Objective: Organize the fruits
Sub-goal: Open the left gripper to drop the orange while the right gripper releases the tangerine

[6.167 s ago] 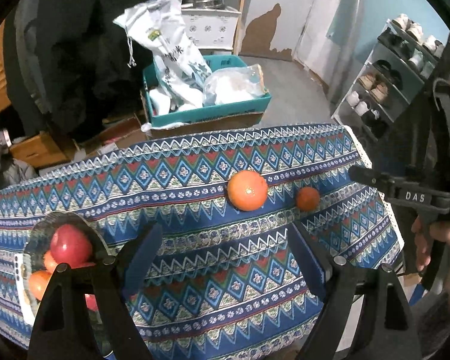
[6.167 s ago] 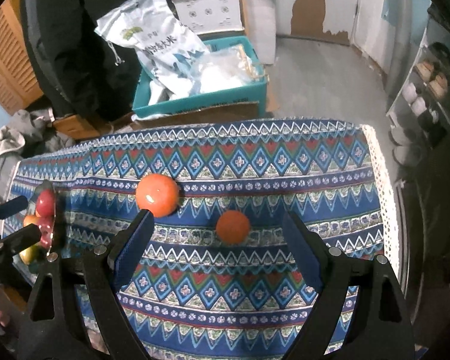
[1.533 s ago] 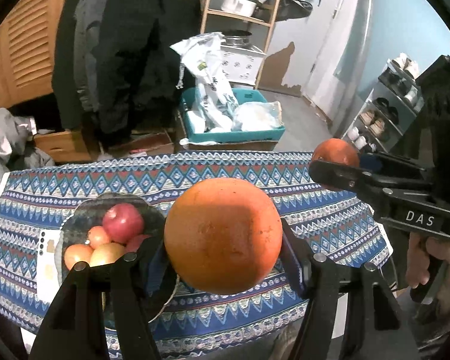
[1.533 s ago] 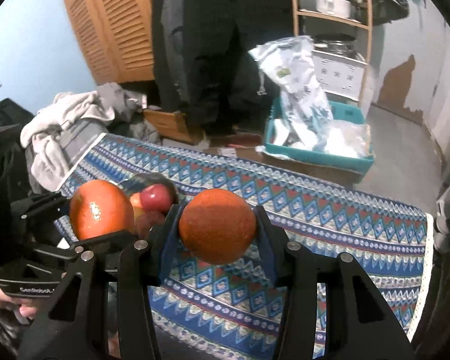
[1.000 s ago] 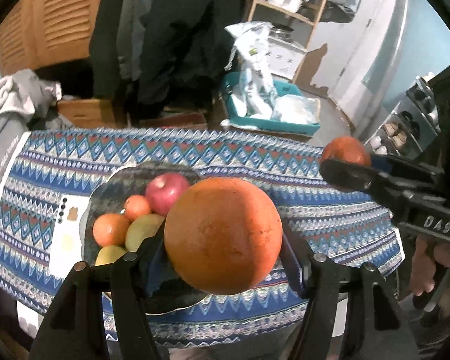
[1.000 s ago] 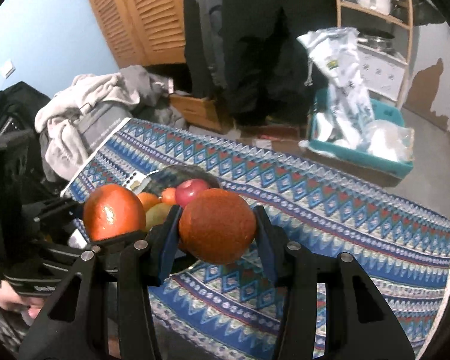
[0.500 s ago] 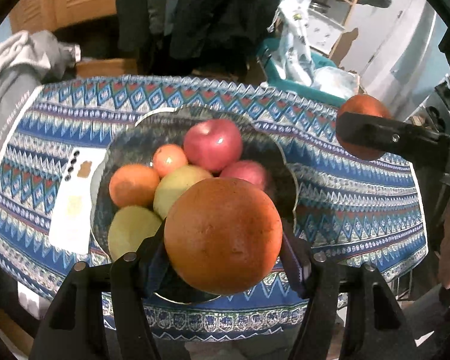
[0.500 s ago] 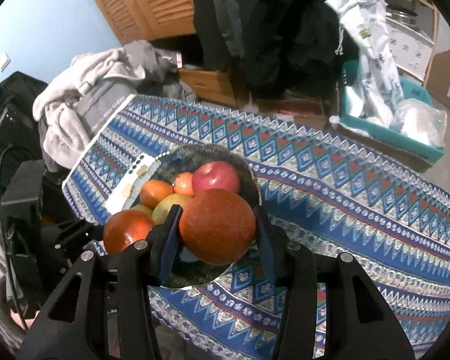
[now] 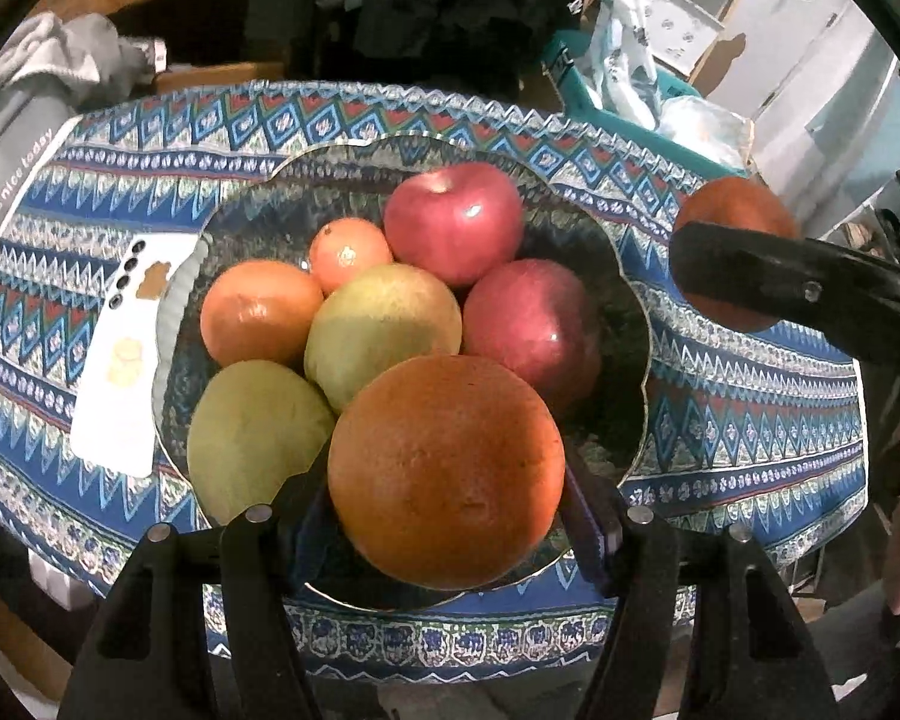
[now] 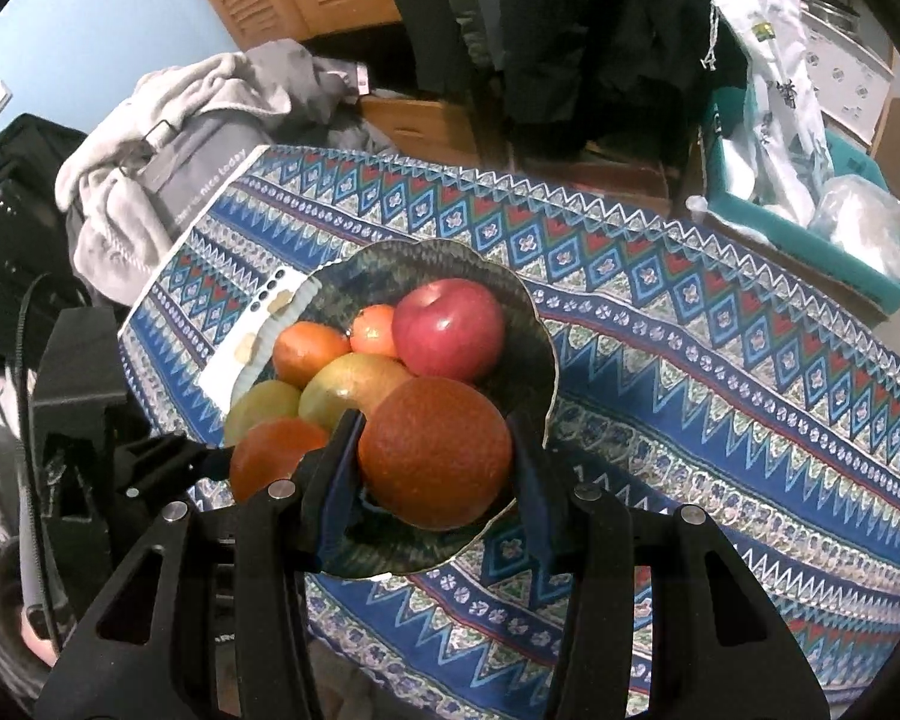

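Observation:
My left gripper [image 9: 447,480] is shut on a large orange [image 9: 447,471] and holds it over the near side of the dark scalloped fruit bowl [image 9: 627,312]. The bowl holds several fruits: a red apple [image 9: 453,228], a darker red apple [image 9: 531,333], an orange [image 9: 258,309], a small tangerine [image 9: 348,252] and two green-yellow fruits [image 9: 381,327]. My right gripper [image 10: 435,459] is shut on a smaller orange [image 10: 435,450] above the bowl's near rim [image 10: 546,348]. That orange also shows at the right in the left wrist view [image 9: 735,216].
A white phone [image 9: 129,348] lies left of the bowl on the patterned tablecloth [image 9: 750,420]. Grey clothes [image 10: 180,120] lie beyond the table's left end. A teal crate with bags [image 10: 810,192] stands on the floor behind.
Both grippers have carried their oranges left and down toward the bowl. The bowl now looms larger, right under both oranges.

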Action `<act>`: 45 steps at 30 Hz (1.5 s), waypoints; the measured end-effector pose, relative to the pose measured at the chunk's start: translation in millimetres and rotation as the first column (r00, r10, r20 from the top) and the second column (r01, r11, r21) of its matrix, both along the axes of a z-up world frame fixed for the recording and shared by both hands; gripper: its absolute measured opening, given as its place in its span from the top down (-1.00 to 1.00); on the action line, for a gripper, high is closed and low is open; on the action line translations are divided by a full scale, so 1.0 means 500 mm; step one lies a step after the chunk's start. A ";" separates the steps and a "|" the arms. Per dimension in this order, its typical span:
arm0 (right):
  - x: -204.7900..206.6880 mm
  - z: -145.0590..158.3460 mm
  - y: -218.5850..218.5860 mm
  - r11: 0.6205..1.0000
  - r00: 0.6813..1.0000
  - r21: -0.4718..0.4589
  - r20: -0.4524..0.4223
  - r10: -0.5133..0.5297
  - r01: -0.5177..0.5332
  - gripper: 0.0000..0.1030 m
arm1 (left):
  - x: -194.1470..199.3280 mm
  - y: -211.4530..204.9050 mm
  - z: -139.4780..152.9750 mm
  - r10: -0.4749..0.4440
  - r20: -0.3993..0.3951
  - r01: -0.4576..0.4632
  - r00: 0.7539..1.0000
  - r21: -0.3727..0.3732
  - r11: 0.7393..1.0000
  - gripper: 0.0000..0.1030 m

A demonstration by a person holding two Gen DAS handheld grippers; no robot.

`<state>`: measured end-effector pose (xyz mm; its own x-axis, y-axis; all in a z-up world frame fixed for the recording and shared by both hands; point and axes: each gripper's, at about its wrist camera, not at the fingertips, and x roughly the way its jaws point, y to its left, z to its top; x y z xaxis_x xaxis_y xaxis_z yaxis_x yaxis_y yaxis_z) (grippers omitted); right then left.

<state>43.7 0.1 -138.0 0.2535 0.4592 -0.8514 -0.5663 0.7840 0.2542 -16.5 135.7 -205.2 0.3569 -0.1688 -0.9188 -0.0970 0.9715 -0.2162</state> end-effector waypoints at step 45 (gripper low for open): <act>0.063 -0.033 0.099 0.997 0.995 0.068 -0.094 0.029 -0.023 0.03 | 0.009 0.145 0.080 0.213 0.108 -0.216 0.971 0.015 0.976 -0.31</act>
<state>75.2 49.4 -154.4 0.1604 0.5210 -0.8383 -0.5574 0.7488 0.3587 -11.8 208.0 -165.0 0.4767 -0.0541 -0.8774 -0.2815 0.9362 -0.2106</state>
